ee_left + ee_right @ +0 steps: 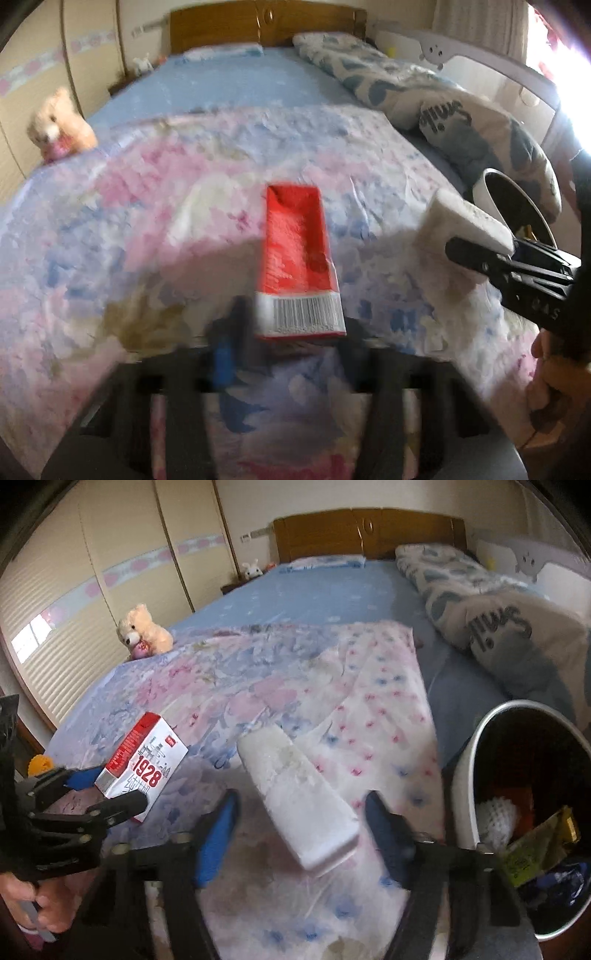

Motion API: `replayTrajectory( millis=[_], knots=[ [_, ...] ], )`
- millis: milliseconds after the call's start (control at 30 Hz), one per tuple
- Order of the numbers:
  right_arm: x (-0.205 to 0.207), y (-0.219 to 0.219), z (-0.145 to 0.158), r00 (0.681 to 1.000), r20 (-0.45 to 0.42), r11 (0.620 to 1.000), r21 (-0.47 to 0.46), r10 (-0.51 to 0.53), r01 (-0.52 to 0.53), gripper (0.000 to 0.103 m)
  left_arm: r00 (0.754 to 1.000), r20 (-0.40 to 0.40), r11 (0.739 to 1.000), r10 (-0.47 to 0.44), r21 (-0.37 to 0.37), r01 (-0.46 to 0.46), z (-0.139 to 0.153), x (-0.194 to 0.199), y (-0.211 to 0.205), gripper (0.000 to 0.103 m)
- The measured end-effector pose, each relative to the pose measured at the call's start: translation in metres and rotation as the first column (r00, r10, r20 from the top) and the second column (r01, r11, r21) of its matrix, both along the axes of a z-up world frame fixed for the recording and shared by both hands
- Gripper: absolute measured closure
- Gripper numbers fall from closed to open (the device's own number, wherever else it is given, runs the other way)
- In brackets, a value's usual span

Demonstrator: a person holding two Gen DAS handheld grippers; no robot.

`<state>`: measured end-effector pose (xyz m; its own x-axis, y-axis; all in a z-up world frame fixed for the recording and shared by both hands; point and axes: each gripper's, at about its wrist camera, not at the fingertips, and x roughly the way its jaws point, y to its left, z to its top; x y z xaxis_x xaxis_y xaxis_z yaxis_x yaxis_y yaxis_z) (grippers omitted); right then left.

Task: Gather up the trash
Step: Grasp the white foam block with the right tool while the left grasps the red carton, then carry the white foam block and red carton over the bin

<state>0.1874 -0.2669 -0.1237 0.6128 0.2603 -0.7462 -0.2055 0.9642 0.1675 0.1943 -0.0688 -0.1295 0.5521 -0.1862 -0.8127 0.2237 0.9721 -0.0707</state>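
My left gripper [291, 332] is shut on a red and white carton [299, 258], held above the flowered quilt [147, 206]; the carton also shows in the right wrist view [144, 764] at the left. My right gripper [299, 823] has wide jaws around a white foam block [295, 797], and I cannot tell whether they touch it. In the left wrist view the block [465, 218] sits at that gripper's fingers at the right. A white trash bin [476, 775] with several wrappers inside stands at the right.
A teddy bear [144, 631] sits at the bed's left edge. Patterned pillows [491, 627] lie along the right side. A wooden headboard [369, 531] is at the far end, wardrobe doors [92, 609] on the left.
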Motion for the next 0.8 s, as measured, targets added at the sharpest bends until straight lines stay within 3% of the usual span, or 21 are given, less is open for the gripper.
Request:
replayTrajectory(
  millis=[33, 133, 400, 800],
  knots=[
    [0.000, 0.000, -0.003, 1.000, -0.019, 1.000, 0.006, -0.013, 0.013, 0.061, 1.000, 0.010, 1.000, 0.001, -0.004, -0.001, 0.000, -0.003, 0.000, 0.073],
    [-0.011, -0.005, -0.001, 0.999, -0.008, 0.998, 0.042, -0.043, 0.043, 0.064, 0.999, 0.025, 1.000, -0.020, -0.018, 0.020, 0.007, -0.013, -0.003, 0.073],
    [-0.056, -0.020, 0.022, 0.992, 0.051, 0.983, 0.152, -0.112, 0.103, 0.064, 0.991, 0.068, 0.993, -0.113, -0.020, 0.114, 0.028, -0.037, -0.035, 0.073],
    [-0.104, -0.064, 0.039, 0.961, 0.102, 0.952, 0.200, -0.256, 0.232, 0.064, 0.973, 0.083, 0.977, -0.214, 0.009, 0.213, 0.039, -0.058, -0.085, 0.073]
  ],
)
